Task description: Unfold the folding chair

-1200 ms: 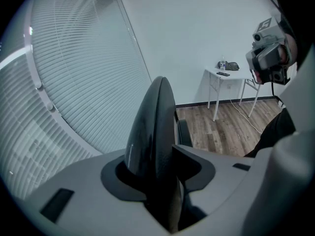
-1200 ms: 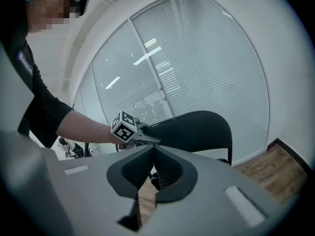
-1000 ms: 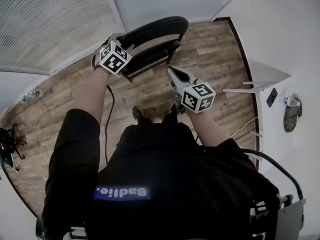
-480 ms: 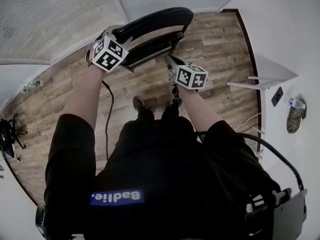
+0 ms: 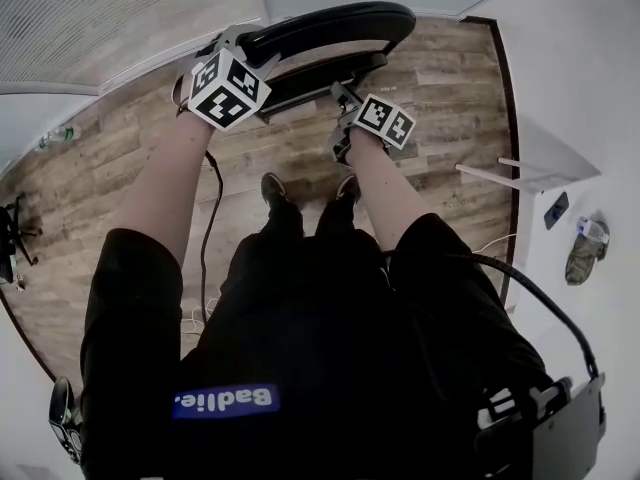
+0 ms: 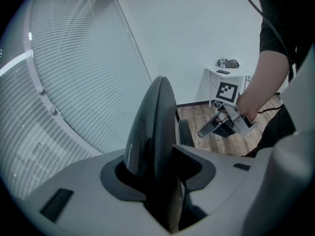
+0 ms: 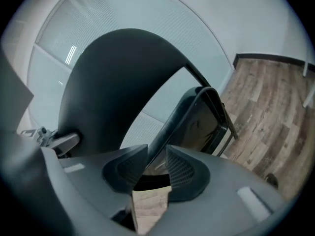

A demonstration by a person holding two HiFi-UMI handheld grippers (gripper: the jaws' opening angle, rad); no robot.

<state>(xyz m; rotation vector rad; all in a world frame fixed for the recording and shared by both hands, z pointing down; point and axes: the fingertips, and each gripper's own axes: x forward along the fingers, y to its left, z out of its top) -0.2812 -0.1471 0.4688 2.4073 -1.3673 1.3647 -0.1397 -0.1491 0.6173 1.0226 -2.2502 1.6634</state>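
The black folding chair stands folded before me, its curved backrest [image 5: 330, 23] uppermost and its seat [image 5: 320, 76] tucked close beneath it. My left gripper [image 5: 243, 46] is shut on the top edge of the backrest [image 6: 155, 117], which fills the gap between its jaws. Lower down, my right gripper [image 5: 341, 96] is at the edge of the seat [image 7: 202, 122]. Its jaws have just been opening and stand slightly apart. The seat's thin frame edge lines up with the right gripper [image 7: 156, 163], but no pad presses on it. The left gripper view also shows the right gripper [image 6: 204, 131] beside the seat.
White slatted blinds [image 5: 100, 18] run behind the chair. At the right a small white table [image 5: 530, 173] stands against the wall, with a phone [image 5: 556, 208] and a bag [image 5: 585, 248] near it. A black cable [image 5: 205, 238] trails over the wood floor by my shoes [image 5: 272, 186].
My right gripper has dropped and rolled, moving from open air in to the chair's seat, and its jaws have parted a little. The left gripper has kept its hold on the backrest.
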